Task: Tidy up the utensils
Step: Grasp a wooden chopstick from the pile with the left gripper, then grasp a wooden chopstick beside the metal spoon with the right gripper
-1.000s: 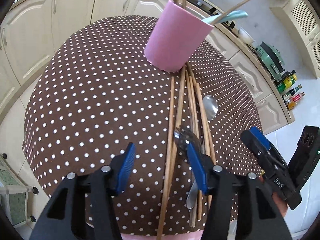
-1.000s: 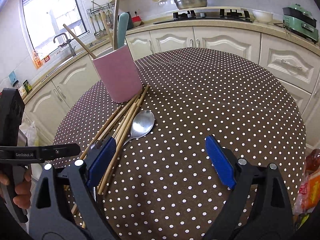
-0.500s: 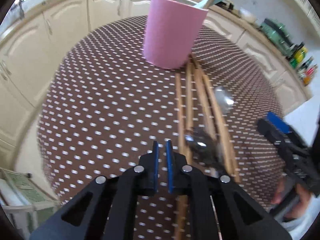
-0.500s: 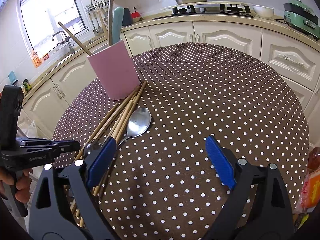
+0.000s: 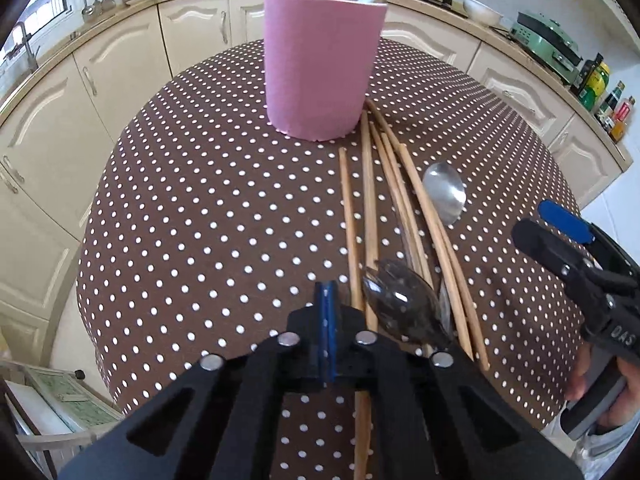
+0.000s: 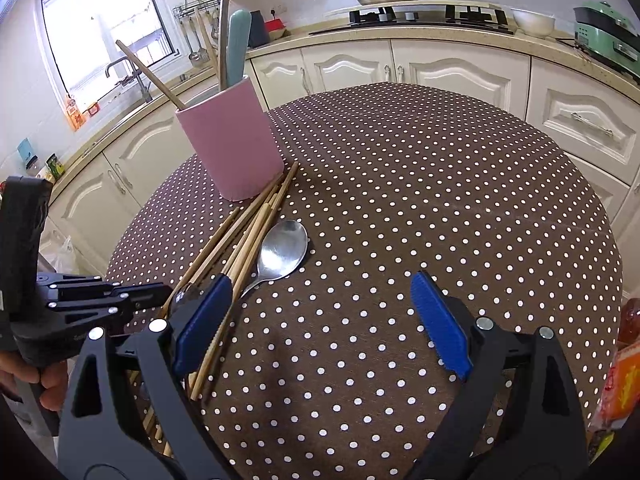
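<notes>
Two spoons [image 5: 404,308] among chopsticks [image 5: 370,216], just right of closed, seemingly empty left gripper [image 5: 326,296]; right gripper [image 6: 320,320] wide.

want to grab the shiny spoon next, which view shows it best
Right wrist view: the spoon shows whole bowl and neck, unblocked beside the chopsticks. Left wrist view shows only its bowl, smaller, off to the side.

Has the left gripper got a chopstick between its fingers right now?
No. In the left wrist view the left gripper has its blue fingers pressed flat together with nothing between them, and the chopsticks lie on the tablecloth beside it.
</notes>
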`<action>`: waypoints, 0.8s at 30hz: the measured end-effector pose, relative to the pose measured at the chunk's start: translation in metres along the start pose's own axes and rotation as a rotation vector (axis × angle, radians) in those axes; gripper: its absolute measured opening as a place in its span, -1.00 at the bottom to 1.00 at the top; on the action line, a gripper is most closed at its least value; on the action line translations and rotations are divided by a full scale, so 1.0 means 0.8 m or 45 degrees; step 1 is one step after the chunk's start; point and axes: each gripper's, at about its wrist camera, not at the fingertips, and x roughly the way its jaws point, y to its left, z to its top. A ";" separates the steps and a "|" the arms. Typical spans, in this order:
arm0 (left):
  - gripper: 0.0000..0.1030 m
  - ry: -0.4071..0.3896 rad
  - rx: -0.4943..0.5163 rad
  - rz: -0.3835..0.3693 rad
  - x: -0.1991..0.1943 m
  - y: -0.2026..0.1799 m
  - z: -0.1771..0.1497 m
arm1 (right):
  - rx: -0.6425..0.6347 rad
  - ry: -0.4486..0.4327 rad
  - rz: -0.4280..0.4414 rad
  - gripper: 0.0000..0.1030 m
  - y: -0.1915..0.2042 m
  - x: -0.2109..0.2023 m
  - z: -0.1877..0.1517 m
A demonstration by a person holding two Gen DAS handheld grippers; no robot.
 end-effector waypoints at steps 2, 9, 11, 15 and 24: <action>-0.99 -0.006 -0.003 -0.009 0.003 0.000 0.004 | -0.007 0.007 -0.001 0.73 0.001 0.002 0.002; -0.99 0.021 -0.057 -0.163 -0.011 0.032 -0.014 | -0.014 0.071 0.027 0.73 0.007 0.017 0.027; -0.99 0.016 -0.104 -0.241 -0.017 0.043 -0.015 | -0.004 0.074 0.045 0.73 0.009 0.019 0.030; -0.98 0.010 -0.101 -0.262 -0.026 0.054 -0.016 | 0.000 0.089 0.057 0.73 0.012 0.025 0.031; -0.97 0.055 -0.058 -0.239 -0.018 0.036 -0.020 | -0.001 0.096 0.056 0.73 0.025 0.023 0.024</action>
